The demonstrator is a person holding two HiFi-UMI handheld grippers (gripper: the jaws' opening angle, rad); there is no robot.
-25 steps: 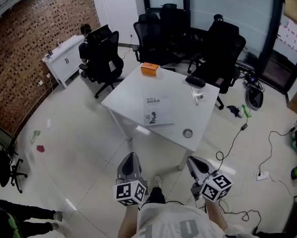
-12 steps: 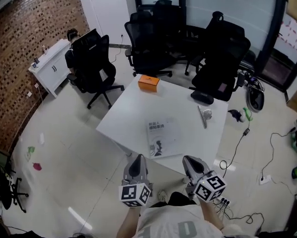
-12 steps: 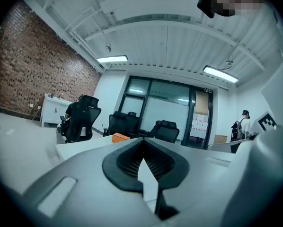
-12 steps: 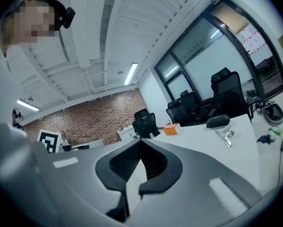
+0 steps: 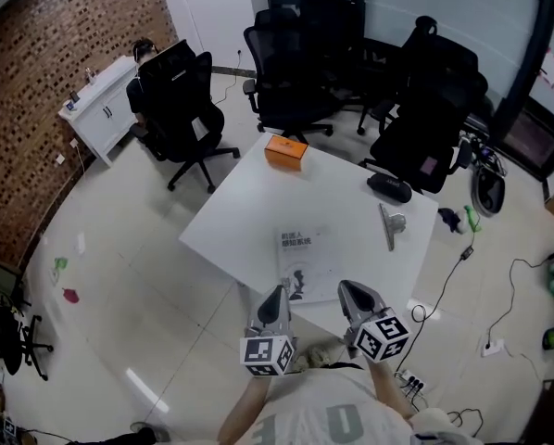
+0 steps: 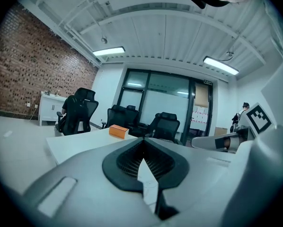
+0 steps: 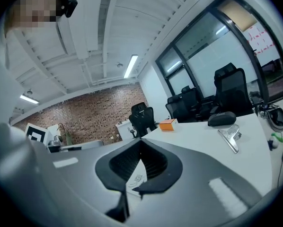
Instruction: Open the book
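The closed book [image 5: 304, 262], white-covered with grey print, lies flat near the front edge of the white table [image 5: 249, 202]. My left gripper [image 5: 277, 294] hovers shut at the table's near edge, its tips just short of the book's near left corner. Beside it, the right gripper [image 5: 346, 288] is shut too, just off the book's near right corner. Neither touches the book. In the left gripper view the jaws [image 6: 142, 144] meet with nothing between them. A strip of the book [image 7: 135, 178] shows under the shut right gripper [image 7: 140, 145].
An orange box [image 5: 285, 151] sits at the table's far corner, a black case [image 5: 389, 186] and a metal clip [image 5: 389, 223] to the right. Black office chairs [image 5: 184, 100] ring the far side. Cables [image 5: 513, 276] lie on the floor at right.
The view has closed in on the table. Both grippers, formerly over the floor well short of it, now reach its near edge beside the book. Jaws stay shut.
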